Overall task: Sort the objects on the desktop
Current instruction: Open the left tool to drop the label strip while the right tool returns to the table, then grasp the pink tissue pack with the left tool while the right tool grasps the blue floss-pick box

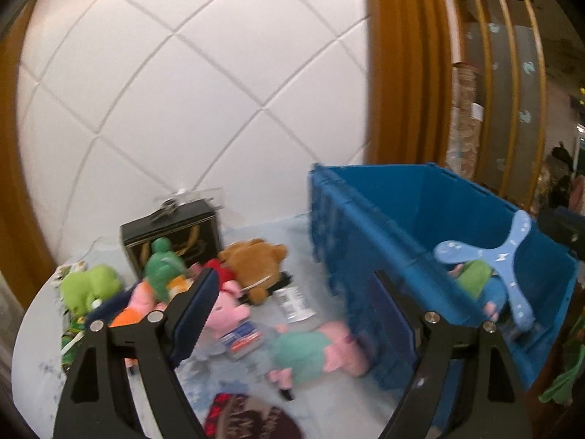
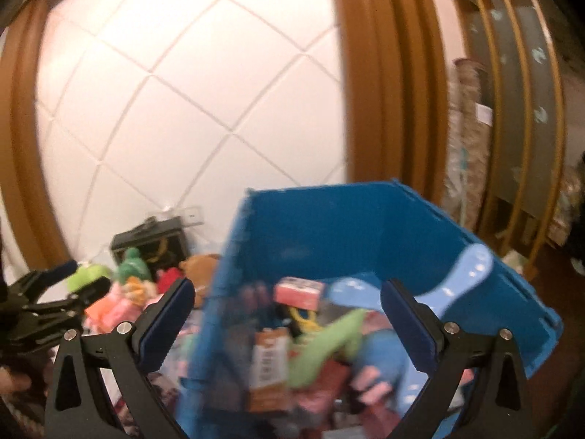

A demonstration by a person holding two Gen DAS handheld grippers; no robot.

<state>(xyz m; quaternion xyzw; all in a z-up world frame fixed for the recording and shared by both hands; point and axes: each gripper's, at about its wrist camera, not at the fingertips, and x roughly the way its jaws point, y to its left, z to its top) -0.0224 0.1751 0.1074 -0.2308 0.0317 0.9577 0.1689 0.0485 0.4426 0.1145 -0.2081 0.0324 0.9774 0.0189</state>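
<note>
My left gripper (image 1: 296, 316) is open over the pale tabletop (image 1: 263, 234), with nothing between its pads. Below it lies a pink pig plush in a teal dress (image 1: 314, 351), touching the blue crate (image 1: 402, 212). A pile of plush toys lies to the left: a green frog (image 1: 91, 287), a brown bear (image 1: 252, 259) and a pink pig (image 1: 228, 311). My right gripper (image 2: 289, 325) hangs open and empty above the blue crate (image 2: 329, 226), which holds several blurred items and a light blue boomerang toy (image 2: 464, 270). The left gripper (image 2: 82, 278) shows at the left edge there.
A black box (image 1: 172, 234) stands against the white tiled wall behind the plush pile. A small card pack (image 1: 245, 340) and a white tag (image 1: 292, 303) lie on the table. A dark red patterned item (image 1: 248, 417) sits at the near edge. Wooden slats (image 1: 504, 91) rise behind the crate.
</note>
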